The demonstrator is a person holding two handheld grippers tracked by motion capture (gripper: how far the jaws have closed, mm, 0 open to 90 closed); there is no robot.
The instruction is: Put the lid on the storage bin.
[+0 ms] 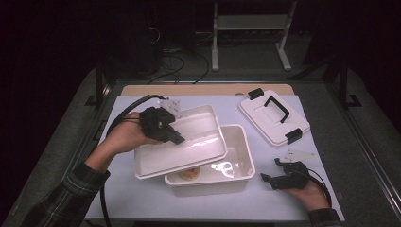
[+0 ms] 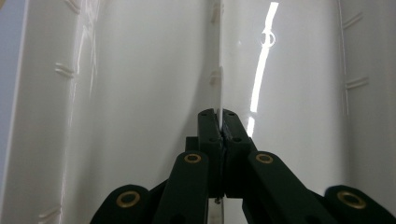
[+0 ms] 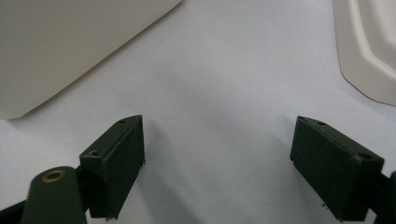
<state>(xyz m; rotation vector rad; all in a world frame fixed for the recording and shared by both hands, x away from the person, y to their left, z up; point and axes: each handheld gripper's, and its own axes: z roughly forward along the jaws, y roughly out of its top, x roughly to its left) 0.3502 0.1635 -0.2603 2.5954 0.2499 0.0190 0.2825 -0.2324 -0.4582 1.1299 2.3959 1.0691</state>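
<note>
The shallow white plastic tray (image 1: 189,142) hangs tilted over the deep white plastic tub (image 1: 236,163), its thin rim pinched between the closed fingers (image 2: 208,130) of the left gripper (image 1: 176,138). The right gripper (image 1: 265,178) rests on the pale surface (image 1: 142,198) beside the tub, fingers (image 3: 119,158) spread wide, empty.
</note>
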